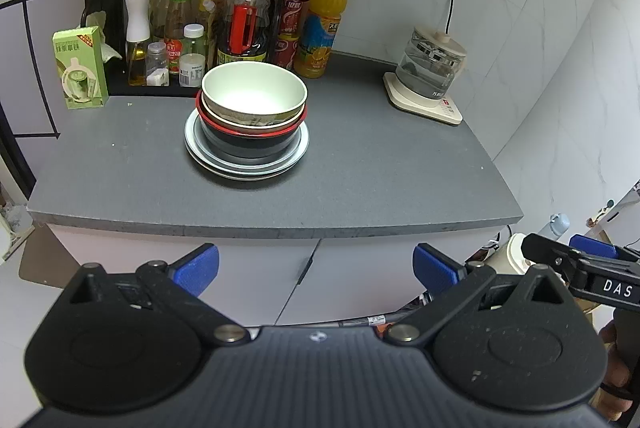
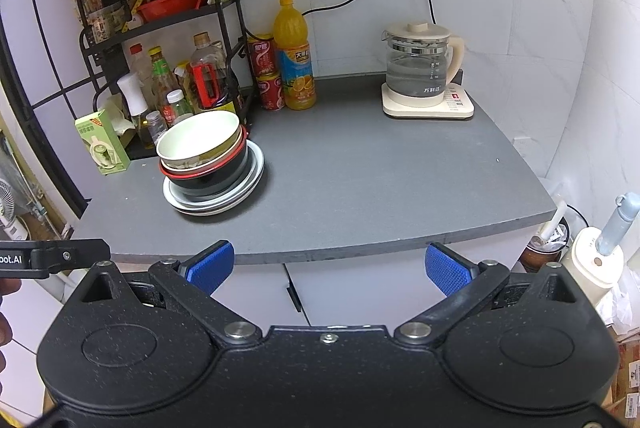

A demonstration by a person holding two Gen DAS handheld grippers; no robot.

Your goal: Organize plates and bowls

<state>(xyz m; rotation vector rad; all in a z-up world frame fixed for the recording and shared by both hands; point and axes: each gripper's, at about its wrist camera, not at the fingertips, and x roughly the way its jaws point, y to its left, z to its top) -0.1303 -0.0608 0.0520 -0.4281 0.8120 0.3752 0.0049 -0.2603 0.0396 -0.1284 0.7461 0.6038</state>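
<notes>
Well, both grippers, left gripper [image 1: 316,270] and right gripper [image 2: 330,266], hung back with jaws wide open and empty, the bowls [image 1: 254,95] nested on the plates [image 1: 247,163] mid-surface [image 1: 360,187], stacking seemingly finished, only withdrawal left.

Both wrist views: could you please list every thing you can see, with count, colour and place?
bowls: at least three, cream top, black with red rim below, nested on the plates
plates: several, white and grey, stacked mid countertop
countertop: one, grey
kettle: one, glass and cream, back right on its base
juice bottle: one, orange, at the wall
cans: two, red, stacked beside the juice
rack: one, black, back left, holding condiment bottles
green box: one, left of rack
left gripper: open, empty
right gripper: open, empty
</notes>
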